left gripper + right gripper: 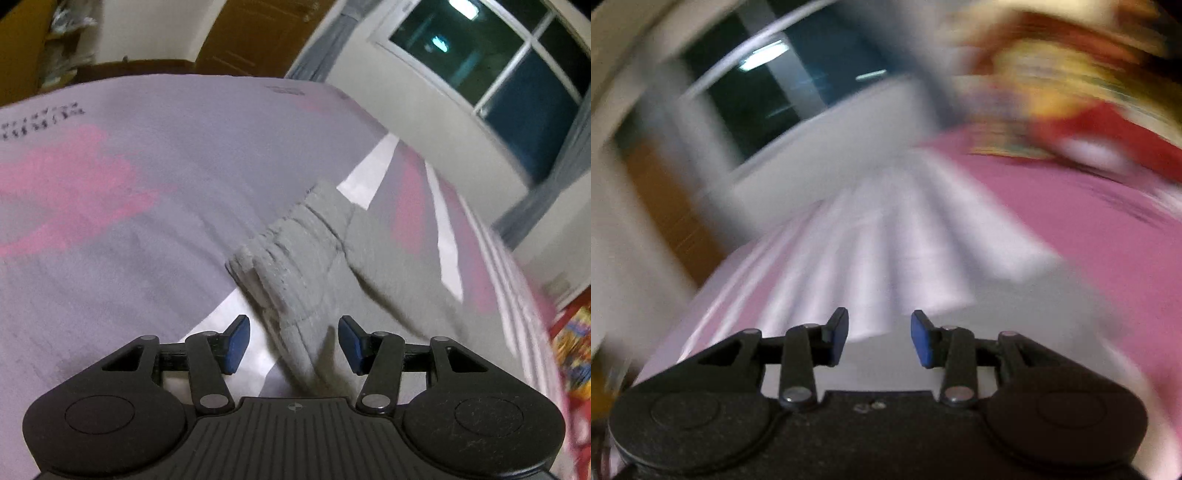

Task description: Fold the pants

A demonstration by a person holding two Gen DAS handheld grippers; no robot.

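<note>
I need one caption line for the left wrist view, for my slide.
Left gripper open above grey pants bunched on a grey-and-pink bed sheet.

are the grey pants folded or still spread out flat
Folded, at least partly: the grey pants lie bunched in stacked layers on the bedsheet; how neatly, cannot tell.

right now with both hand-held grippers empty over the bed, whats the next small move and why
Probably bring the left hand-held gripper down onto the near edge of the grey pants and close. Its jaws stand open with the bunched cloth right ahead of them, not pinched. The right hand-held gripper is open too, empty, and sees only the striped bedsheet in a blurred view, so it seems less ready.
</note>
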